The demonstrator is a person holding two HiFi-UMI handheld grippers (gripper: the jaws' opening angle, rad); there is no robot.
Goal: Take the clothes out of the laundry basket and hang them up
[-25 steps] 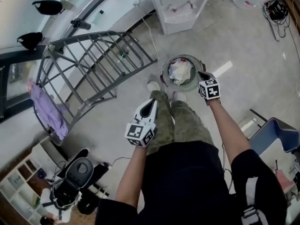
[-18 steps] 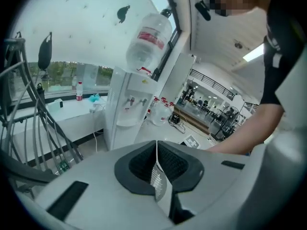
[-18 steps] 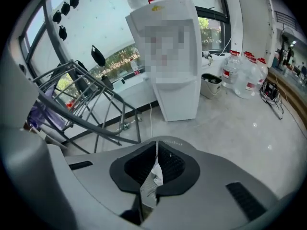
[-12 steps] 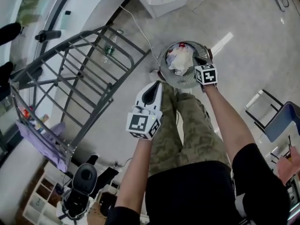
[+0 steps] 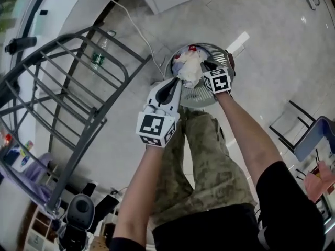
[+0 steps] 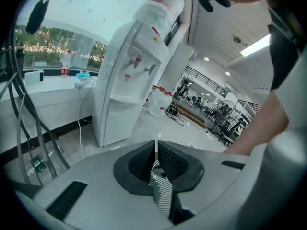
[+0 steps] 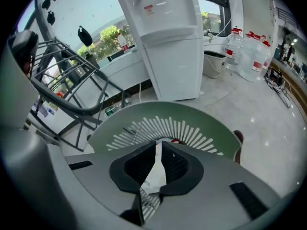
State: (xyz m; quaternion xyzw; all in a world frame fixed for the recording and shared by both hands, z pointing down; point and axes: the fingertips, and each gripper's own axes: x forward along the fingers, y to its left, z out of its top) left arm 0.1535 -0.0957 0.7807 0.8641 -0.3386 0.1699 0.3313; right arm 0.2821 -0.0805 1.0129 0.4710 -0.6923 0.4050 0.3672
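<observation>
The left gripper (image 6: 156,150) has its jaws pressed together on nothing. Its own view looks past them at a white water dispenser (image 6: 129,80). The right gripper (image 7: 158,150) is likewise closed and empty, just above the slotted wall of the laundry basket (image 7: 192,116). Only the head view shows the crumpled white clothes (image 5: 191,69) lying in that basket on the floor, and the grey drying rack (image 5: 68,82) beside it.

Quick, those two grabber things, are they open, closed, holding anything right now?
Left gripper: jaws closed, holding nothing.
Right gripper: jaws closed, holding nothing; it is over the white clothes in the laundry basket.
</observation>
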